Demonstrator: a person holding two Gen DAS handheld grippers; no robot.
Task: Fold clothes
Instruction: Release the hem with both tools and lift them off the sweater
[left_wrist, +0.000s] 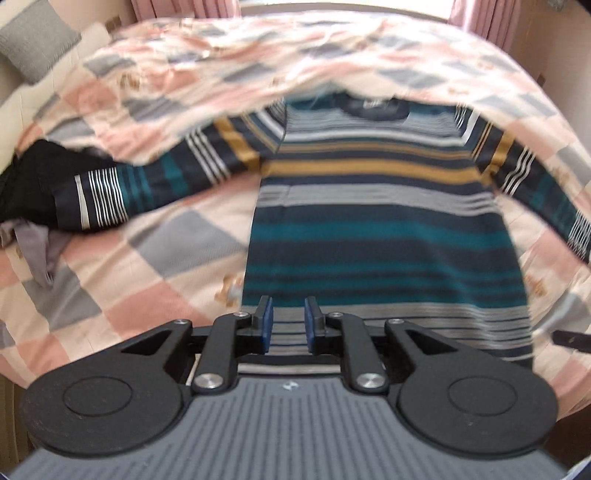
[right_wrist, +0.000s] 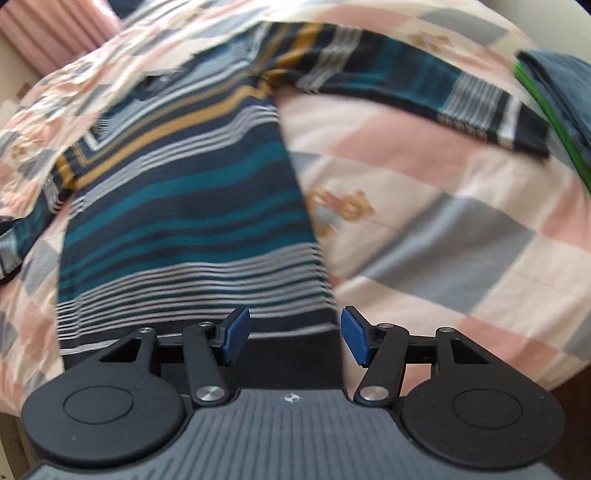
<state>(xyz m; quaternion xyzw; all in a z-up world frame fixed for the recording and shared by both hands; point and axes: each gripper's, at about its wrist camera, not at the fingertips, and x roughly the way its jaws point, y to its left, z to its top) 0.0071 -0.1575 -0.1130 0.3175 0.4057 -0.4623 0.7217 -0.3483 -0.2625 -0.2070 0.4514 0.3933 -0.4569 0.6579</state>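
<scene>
Sweater hem sits just below both my tools: left tool narrowly apart, right tool wide apart, neither holding cloth. From there it runs lengthwise away across the bed to the collar, sleeves spread sideways.

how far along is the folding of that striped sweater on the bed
Done: the navy, teal and mustard striped knit sweater lies spread flat on the pink and grey checked bedspread, both sleeves out. In hand: nothing; the left tool and right tool hover open at its hem. Left: every fold, plus the dark crumpled clothes at the bed's edge.
</scene>
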